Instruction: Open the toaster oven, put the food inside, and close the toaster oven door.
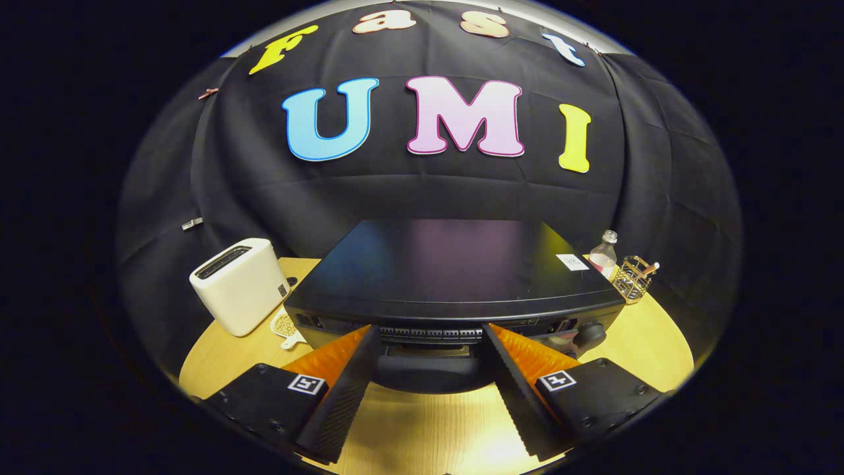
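My tool (pixel 432 343) is wide open and holds nothing; its two fingers flank the front of the one toaster oven (pixel 455 277) on the desk (pixel 428 422). One white toaster (pixel 241 284), one bottle (pixel 603 254), one wire holder (pixel 634 277) stand around.

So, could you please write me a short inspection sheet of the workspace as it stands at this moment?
Surface: light wooden table, bare just in front of the fingers.
Job's things: black toaster oven dead ahead; its door looks closed, the handle lies between the fingers.
Food: small white dish of pale bits between the white toaster and the oven.
Clutter: white toaster beside the oven; plastic bottle and wire holder on the other side.
Gripper: gripper open, its fingers either side of the handle, whether touching it cannot be told.
Cables: nothing seen.
Surroundings: black cloth wall behind the table.
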Motion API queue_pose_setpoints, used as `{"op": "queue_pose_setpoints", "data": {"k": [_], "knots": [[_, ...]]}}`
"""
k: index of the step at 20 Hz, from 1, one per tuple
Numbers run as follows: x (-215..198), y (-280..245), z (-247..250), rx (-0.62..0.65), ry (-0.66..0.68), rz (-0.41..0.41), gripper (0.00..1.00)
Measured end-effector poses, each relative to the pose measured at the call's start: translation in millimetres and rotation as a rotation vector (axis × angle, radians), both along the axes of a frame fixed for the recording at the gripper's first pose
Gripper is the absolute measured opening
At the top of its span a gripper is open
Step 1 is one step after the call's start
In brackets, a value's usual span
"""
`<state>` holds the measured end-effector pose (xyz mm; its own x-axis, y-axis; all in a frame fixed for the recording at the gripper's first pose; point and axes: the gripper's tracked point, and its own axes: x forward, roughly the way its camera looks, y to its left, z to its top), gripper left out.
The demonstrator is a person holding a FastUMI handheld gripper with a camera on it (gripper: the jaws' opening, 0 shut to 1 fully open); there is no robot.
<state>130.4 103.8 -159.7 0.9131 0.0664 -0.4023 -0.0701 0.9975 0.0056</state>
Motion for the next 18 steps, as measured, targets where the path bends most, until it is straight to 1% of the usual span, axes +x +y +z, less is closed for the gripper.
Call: {"op": "queue_pose_setpoints", "data": {"k": [7, 14, 16, 18], "knots": [[-34, -2, -10, 0.018, 0.011, 0.015, 1.00], [-73, -3, -37, 0.045, 0.067, 0.046, 1.00], [-86, -5, -47, 0.076, 0.084, 0.049, 1.00], [-98, -8, -64, 0.117, 0.131, 0.033, 1.00]]}}
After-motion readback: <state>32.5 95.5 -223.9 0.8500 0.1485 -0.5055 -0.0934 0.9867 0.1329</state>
